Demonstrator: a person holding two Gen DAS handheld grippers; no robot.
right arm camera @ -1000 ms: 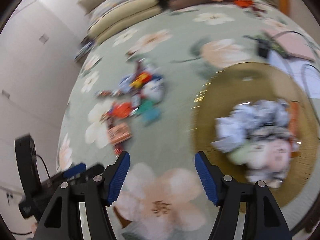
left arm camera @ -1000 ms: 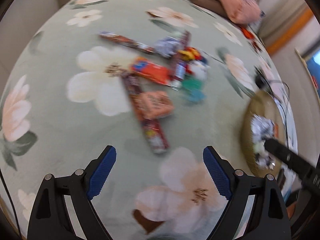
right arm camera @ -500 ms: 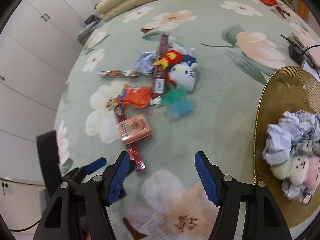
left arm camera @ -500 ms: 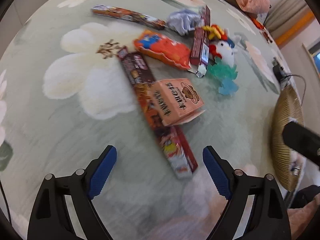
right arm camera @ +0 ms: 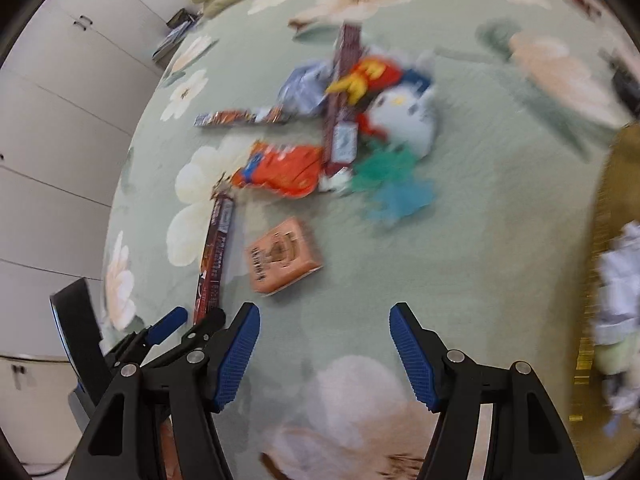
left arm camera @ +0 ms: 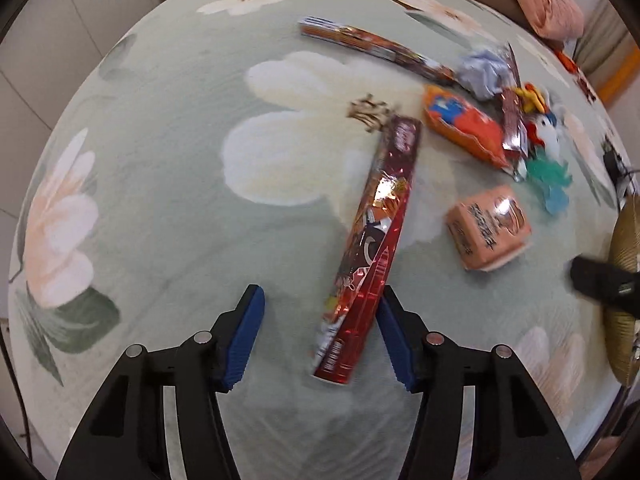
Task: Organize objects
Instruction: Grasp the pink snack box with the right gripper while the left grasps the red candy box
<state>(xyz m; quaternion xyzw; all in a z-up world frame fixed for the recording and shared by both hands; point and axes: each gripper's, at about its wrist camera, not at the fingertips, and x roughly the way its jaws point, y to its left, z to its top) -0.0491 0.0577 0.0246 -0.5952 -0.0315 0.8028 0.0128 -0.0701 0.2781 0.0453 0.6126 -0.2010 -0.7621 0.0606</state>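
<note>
A long red foil snack pack point(left arm camera: 376, 236) lies on the green flowered bedspread point(left arm camera: 160, 184). Its near end sits between the fingers of my left gripper point(left arm camera: 320, 340). The jaws are closing: the right pad point(left arm camera: 394, 344) is against the pack, the left pad point(left arm camera: 248, 336) still apart from it. In the right wrist view the same pack point(right arm camera: 214, 256) runs down to the left gripper point(right arm camera: 188, 320). My right gripper point(right arm camera: 324, 356) hangs open over bare bedspread, nothing between its fingers. A pink box point(left arm camera: 488, 228) point(right arm camera: 282, 256) lies just beyond it.
An orange snack bag point(right arm camera: 284, 168), two more long packs point(right arm camera: 240, 117) point(right arm camera: 340, 96), crumpled paper point(right arm camera: 304, 88), a white plush toy point(right arm camera: 404, 116) and a teal toy point(right arm camera: 392, 184) form a pile. A golden woven tray point(right arm camera: 616, 200) holding crumpled paper sits at the right.
My left gripper sank onto the long red pack and its jaws narrowed around the near end. The pink box, earlier overlapping the pack, now lies beside it. The right gripper moved from the tray toward the pile.
</note>
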